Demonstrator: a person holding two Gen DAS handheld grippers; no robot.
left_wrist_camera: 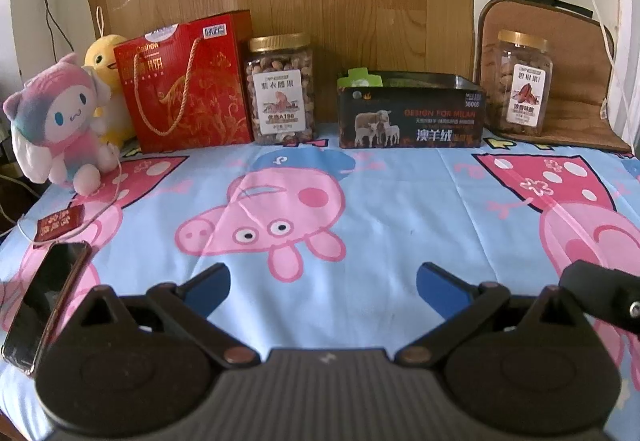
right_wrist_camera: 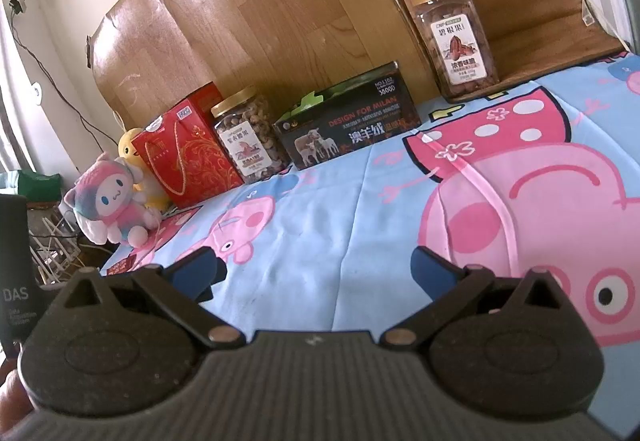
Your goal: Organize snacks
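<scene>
Left gripper [left_wrist_camera: 322,287] and right gripper [right_wrist_camera: 318,269] both gaped wide, empty, over sheet [left_wrist_camera: 380,209]; nut jar [left_wrist_camera: 282,89] at 12 o'clock.

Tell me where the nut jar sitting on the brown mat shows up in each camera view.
Left wrist view: the nut jar stands at the far right, on the brown mat.
Right wrist view: the same jar stands upper right of centre, tilted by the lens.
Shared landmark: the black box with sheep printed on it, just left of the jar in both views.
</scene>
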